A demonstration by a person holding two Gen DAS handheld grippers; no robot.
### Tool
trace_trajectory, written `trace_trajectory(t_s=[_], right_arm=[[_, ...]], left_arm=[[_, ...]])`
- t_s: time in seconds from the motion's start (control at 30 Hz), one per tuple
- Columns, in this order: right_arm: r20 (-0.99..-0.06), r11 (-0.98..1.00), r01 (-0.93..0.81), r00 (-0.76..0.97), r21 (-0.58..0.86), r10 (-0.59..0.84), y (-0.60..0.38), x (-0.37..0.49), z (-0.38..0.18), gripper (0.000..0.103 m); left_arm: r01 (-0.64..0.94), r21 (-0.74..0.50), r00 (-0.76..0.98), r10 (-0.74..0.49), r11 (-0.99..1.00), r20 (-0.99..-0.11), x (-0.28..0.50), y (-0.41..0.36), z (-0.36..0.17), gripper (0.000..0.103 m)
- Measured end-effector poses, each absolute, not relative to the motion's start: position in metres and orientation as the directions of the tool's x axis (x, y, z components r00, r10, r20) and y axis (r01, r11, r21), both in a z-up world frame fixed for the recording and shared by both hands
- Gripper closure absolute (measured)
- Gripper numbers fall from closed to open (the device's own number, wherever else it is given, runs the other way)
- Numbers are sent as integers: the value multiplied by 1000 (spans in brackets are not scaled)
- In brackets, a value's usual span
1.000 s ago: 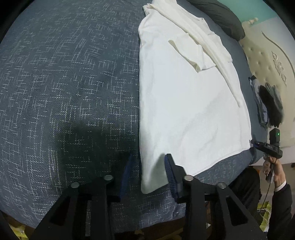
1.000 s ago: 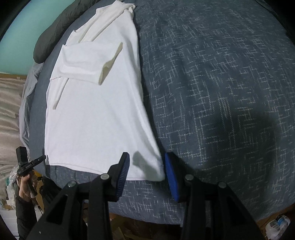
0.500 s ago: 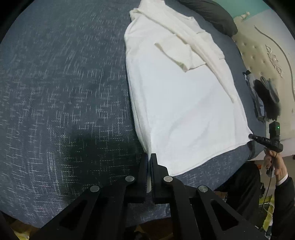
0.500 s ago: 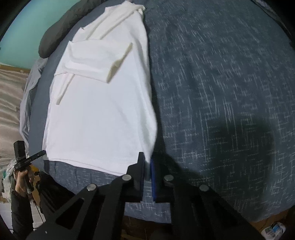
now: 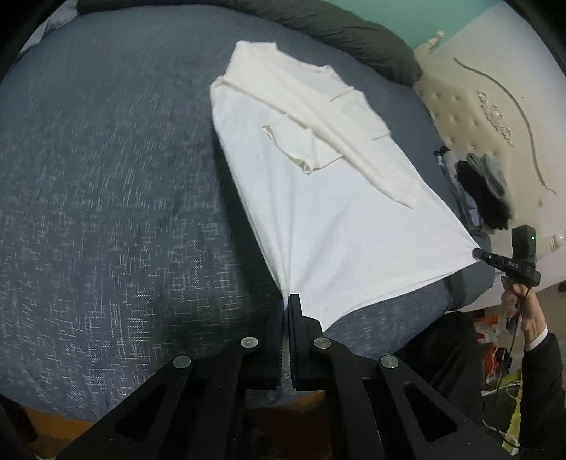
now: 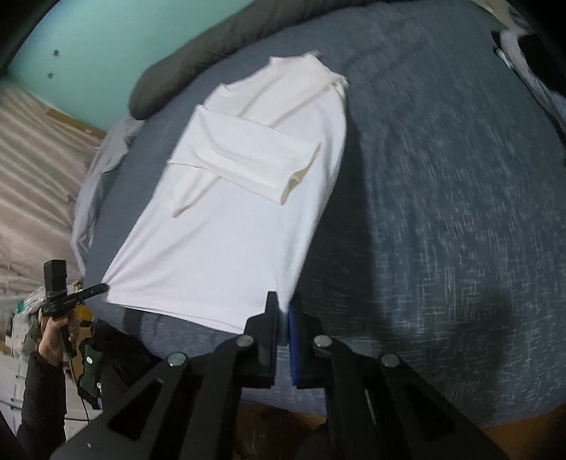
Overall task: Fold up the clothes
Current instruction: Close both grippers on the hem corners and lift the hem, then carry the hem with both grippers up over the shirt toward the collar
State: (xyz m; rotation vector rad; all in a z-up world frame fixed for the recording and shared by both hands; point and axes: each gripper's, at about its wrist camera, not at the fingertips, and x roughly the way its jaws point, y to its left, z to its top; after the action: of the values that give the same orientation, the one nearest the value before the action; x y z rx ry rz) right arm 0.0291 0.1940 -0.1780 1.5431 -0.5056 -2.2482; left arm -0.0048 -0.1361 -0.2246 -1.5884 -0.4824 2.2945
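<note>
A wide bed covered in dark blue-grey fabric with a white crosshatch weave [image 5: 106,198] fills most of the scene. Along its far edge lies a long dark grey bolster pillow [image 5: 353,32], against a flat teal-green wall [image 6: 116,39]. To the right stands a cream tufted headboard with a curved carved trim [image 5: 495,116]. At far left hangs a beige striped curtain [image 6: 32,155]. The light is dim.

We wear a dark sleeve [image 5: 541,382] with a white cuff; each black tool [image 5: 286,311] carries round silver screws and blue pads.
</note>
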Motion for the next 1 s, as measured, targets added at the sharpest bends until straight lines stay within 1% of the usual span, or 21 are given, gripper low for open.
trace_trajectory(t_s=[0.17, 0.37, 0.67, 0.87, 1.0], right_arm=[[-782, -860, 138, -363, 492, -506, 187, 38, -148, 99], [-761, -854, 163, -393, 495, -516, 191, 50, -128, 99], [-726, -835, 220, -415, 504, -548, 198, 87, -94, 99], [-721, -834, 275, -419, 479, -552, 201, 115, -68, 99], [-733, -839, 293, -408, 459, -544, 200, 122, -67, 99]], left_arm=[[-77, -444, -379, 438, -893, -815, 0, -137, -202, 101], [-100, -438, -414, 437, -894, -798, 18, -143, -175, 101], [-144, -444, -438, 459, -884, -773, 68, -150, -146, 101], [-177, -438, -454, 468, -881, -758, 96, -149, -131, 101], [-165, -449, -465, 471, -878, -750, 102, -153, -133, 101]])
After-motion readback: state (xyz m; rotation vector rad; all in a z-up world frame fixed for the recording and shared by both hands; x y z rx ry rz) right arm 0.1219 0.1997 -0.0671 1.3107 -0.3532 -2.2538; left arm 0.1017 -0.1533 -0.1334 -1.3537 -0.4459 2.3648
